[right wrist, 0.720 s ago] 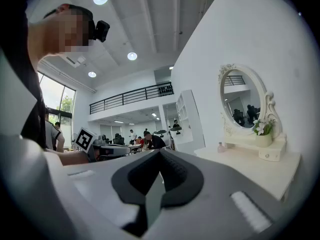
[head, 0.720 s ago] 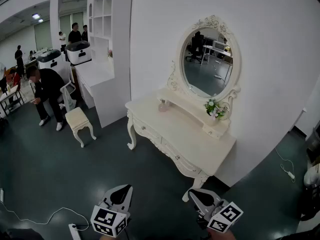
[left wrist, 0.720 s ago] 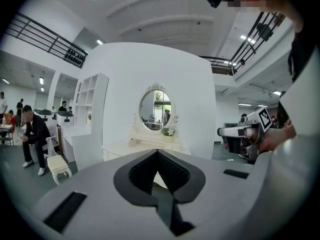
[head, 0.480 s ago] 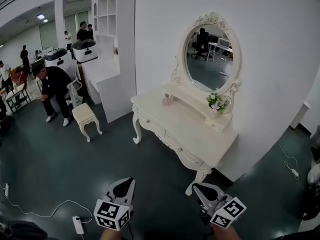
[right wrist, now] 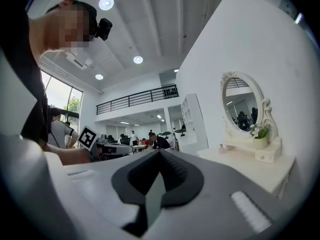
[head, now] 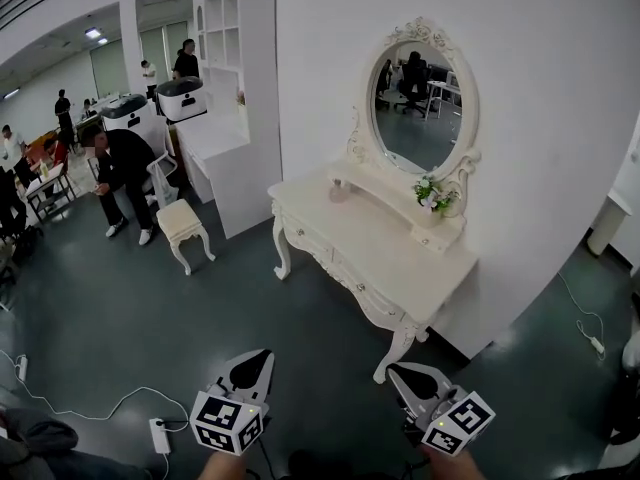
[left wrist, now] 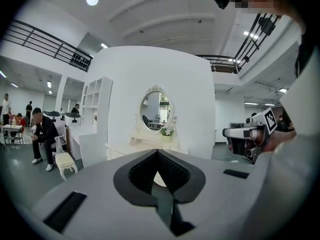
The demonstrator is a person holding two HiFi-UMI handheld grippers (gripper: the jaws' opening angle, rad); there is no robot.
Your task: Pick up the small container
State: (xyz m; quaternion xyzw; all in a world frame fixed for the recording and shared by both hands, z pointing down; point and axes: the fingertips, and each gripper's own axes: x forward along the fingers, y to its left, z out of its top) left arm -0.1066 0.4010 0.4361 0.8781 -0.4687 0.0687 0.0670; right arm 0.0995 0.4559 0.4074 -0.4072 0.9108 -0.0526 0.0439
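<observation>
The small container (head: 337, 190) is a little pinkish bottle at the left end of the raised shelf on the white vanity table (head: 390, 258). In the right gripper view the container (right wrist: 221, 148) stands far ahead, left of a flower pot (right wrist: 259, 141). My left gripper (head: 250, 365) and right gripper (head: 406, 374) are low at the bottom of the head view, well short of the table, with dark floor between. Both point toward the table, jaws closed tip to tip and nothing in them. The left gripper (left wrist: 158, 151) and right gripper (right wrist: 160, 152) each show pads pressed together.
An oval mirror (head: 420, 98) rises behind the shelf. A small stool (head: 186, 225) and a tall white shelf unit (head: 240, 88) stand left of the table. A crouched person (head: 125, 168) and others are farther left. A power strip (head: 159, 434) with cable lies on the floor.
The head view has moved closer and the vanity table sits slightly larger and more to the right. Both grippers stay low and shut, about where they were in the picture.
</observation>
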